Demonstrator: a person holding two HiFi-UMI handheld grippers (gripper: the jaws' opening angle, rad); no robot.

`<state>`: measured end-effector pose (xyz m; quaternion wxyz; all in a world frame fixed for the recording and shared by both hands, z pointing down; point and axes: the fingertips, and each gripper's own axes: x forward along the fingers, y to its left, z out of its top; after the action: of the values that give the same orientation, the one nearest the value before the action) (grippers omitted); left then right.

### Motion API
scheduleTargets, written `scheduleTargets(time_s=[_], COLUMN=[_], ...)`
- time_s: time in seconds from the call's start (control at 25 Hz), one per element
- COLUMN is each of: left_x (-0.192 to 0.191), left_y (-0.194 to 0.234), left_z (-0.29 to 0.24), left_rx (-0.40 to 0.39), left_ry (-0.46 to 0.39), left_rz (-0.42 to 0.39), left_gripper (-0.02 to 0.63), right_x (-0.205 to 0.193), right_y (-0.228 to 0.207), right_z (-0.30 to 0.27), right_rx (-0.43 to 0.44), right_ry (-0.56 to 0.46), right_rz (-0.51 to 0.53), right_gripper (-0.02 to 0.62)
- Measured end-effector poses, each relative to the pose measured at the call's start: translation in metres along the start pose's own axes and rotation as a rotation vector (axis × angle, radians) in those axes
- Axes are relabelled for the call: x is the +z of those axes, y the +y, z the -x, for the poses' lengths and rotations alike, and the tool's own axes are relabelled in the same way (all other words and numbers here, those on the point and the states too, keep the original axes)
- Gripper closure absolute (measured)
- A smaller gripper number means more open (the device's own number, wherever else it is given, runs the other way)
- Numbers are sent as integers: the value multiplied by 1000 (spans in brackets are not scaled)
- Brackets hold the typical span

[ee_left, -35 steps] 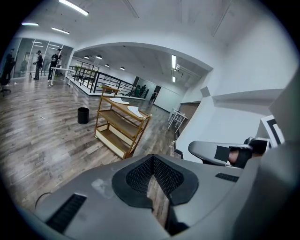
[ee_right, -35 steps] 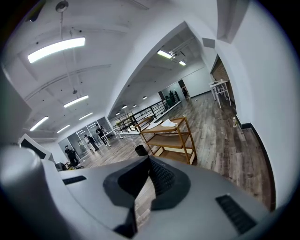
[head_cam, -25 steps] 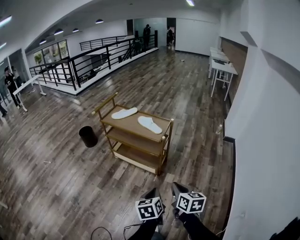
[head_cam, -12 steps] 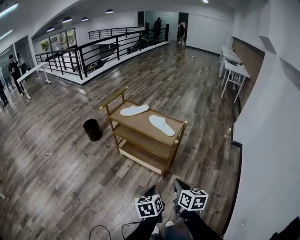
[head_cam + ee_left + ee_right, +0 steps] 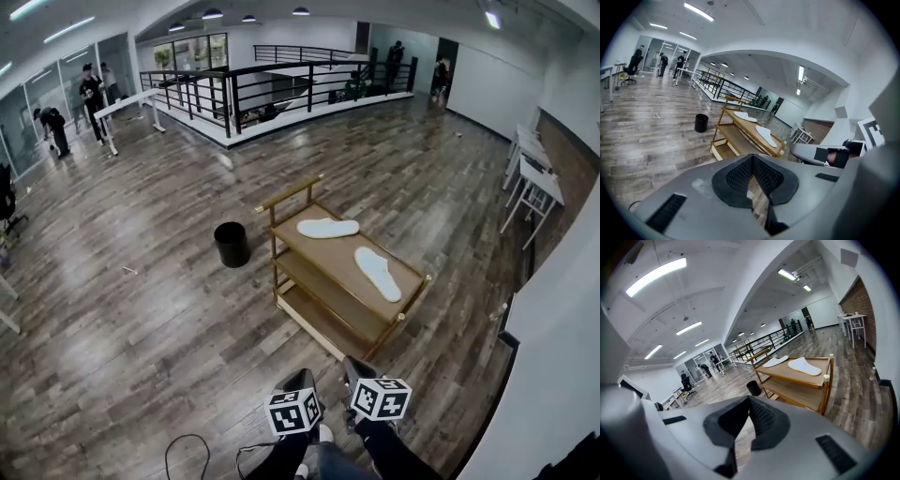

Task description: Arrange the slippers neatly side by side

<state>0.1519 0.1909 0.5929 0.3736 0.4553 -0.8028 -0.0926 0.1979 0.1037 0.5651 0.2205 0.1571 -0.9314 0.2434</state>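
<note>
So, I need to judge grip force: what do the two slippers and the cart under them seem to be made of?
The far slipper and near slipper: white, matte, thin, flat; probably soft fabric or foam, texture too small to tell.
The cart: warm brown shelves and frame with slight sheen, likely varnished wood, though a wood-look finish is possible.
</note>
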Motion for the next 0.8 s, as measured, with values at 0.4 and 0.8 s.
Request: scheduleTargets(time_s=[0.4, 0.8], left_x=[53, 71], left_y=[54, 107], left_z=[-7, 11], left_rx=[237, 395], left_ry=[-137, -218], left_rz=[156, 250], left_gripper=[607, 607], right_x=[30, 30], right_y=[48, 99], right_z=[-84, -133], right_rx=[252, 409], right_ry=[134, 208], right_rz=[131, 194], right_gripper=[597, 597])
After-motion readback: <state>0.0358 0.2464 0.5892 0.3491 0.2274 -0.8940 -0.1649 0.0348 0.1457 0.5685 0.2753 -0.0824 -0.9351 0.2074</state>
